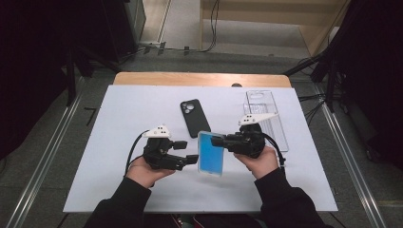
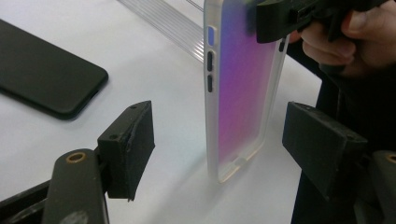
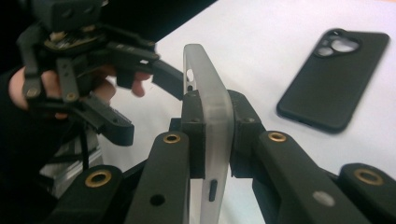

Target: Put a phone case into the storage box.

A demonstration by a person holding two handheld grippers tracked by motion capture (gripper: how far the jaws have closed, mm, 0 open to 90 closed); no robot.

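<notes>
A phone in a frosted, translucent case (image 1: 211, 153) with a blue-to-purple face stands nearly upright on its short end over the white sheet. My right gripper (image 1: 217, 141) is shut on the case's upper edge; in the right gripper view its pads (image 3: 194, 135) pinch both sides of the case (image 3: 205, 70). My left gripper (image 1: 186, 152) is open just left of the case. In the left gripper view its jaws stand on either side of the case's lower end (image 2: 233, 116) with gaps on both sides, and the right gripper (image 2: 280, 21) grips it at the top.
A black phone (image 1: 192, 117) lies camera side up beyond the grippers, also in view as the black phone (image 3: 334, 84) and the black phone (image 2: 46, 79). A clear plastic tray (image 1: 266, 118) sits at the right rear of the white sheet (image 1: 119, 180).
</notes>
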